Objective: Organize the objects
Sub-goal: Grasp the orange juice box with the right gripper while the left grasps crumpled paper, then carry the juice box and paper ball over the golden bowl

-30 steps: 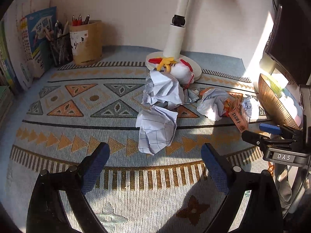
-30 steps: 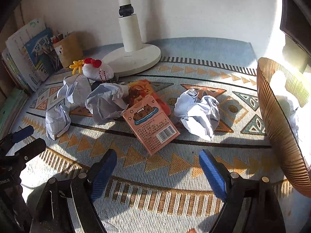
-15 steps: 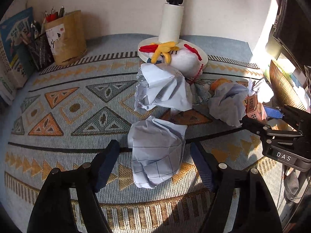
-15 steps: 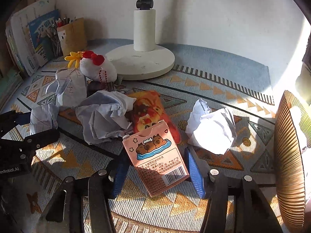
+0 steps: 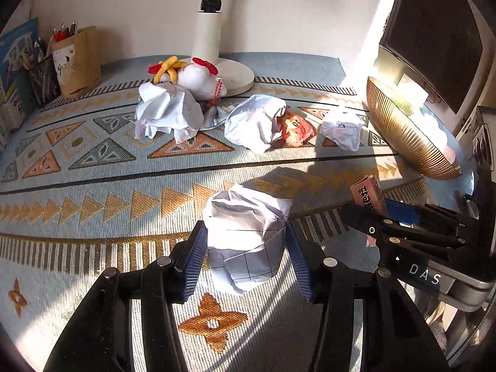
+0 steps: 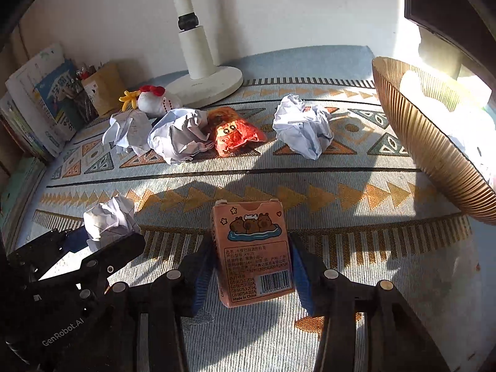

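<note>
A crumpled ball of squared paper (image 5: 248, 217) sits between the blue pads of my left gripper (image 5: 245, 232); the jaws are closing and both pads press on it. My right gripper (image 6: 251, 245) is shut on a pink card box (image 6: 248, 217) printed with cartoon animals and a barcode. Both grippers hover side by side over the near part of the patterned cloth (image 6: 356, 248). Each shows in the other's view: the left gripper (image 6: 105, 238) with its paper ball (image 6: 108, 220), the right gripper (image 5: 372, 207) with the box (image 5: 367, 193).
Farther back lie three crumpled papers (image 6: 181, 135) (image 6: 302, 130) (image 6: 128, 130), an orange-red plush (image 6: 232, 131) and a white toy chicken (image 6: 156, 100) by a lamp base (image 6: 204, 83). A ribbed gold bowl (image 6: 434, 142) stands right. Pen holder (image 6: 102, 88) and books (image 6: 46, 99) are back left.
Both grippers went forward, closed from wide open onto their objects, then drew back from the pile: the left with the paper ball, the right with the pink box.
</note>
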Demonstrator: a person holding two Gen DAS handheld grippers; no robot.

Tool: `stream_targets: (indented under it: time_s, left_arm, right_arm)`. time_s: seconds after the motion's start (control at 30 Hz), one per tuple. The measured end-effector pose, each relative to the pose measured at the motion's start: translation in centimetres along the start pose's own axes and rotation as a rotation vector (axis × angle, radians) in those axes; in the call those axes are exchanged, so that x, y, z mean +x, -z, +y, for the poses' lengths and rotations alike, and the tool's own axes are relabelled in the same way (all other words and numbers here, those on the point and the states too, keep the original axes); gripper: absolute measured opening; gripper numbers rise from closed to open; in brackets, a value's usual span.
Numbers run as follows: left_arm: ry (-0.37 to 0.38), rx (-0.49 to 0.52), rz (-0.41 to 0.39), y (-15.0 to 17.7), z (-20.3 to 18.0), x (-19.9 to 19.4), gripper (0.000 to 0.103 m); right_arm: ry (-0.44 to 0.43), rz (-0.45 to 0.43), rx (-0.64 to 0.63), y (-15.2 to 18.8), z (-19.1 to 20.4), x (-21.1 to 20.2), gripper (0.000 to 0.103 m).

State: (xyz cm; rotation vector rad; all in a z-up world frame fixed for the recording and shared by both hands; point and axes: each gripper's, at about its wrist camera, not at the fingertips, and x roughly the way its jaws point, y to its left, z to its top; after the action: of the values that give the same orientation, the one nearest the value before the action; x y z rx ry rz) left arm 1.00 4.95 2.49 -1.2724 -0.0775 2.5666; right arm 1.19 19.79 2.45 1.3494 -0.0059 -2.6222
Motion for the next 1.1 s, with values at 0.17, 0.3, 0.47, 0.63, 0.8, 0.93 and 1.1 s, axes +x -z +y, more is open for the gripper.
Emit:
stream_targets:
  time_s: [0.17, 0.3, 0.47, 0.63, 0.8, 0.93, 1.1]
  left_arm:
    - [-0.145, -0.008, -0.109, 0.3, -0.3, -1.0, 0.050]
    - [-0.211, 0.034, -0.119, 0.3, -1.2, -0.8, 0.053]
    - [-0.221, 0.008, -0.117, 0.1, -0.7, -0.8, 0.053]
    - [-0.227, 0.016, -0.119, 0.5, -0.9, -0.8, 0.053]
    - [-0.223, 0.016, -0.119, 0.5, -0.9, -0.8, 0.053]
    - [-0.223, 0.027, -0.124, 0.5, -1.2, -0.8, 0.053]
    - [-0.228, 0.036, -0.151, 0.5, -1.6, -1.4, 0.050]
  right_arm:
    - [-0.056, -0.023, 0.071, -0.1, -1.4, -0.4, 0.075]
    - [-0.077, -0.001, 0.087, -0.1, -1.5, -0.1, 0.075]
    - [-0.023, 0.008, 0.021, 0.2, 0.0, 0.2, 0.074]
    - [0.064, 0.001, -0.087, 0.6, 2.2, 0.7, 0.053]
    - [0.070, -0.018, -0.095, 0.7, 2.2, 0.5, 0.040]
    - [0.069, -0.067, -0.092, 0.9, 2.2, -0.5, 0.040]
    - [0.046, -0.120, -0.012, 0.9, 0.9, -2.3, 0.040]
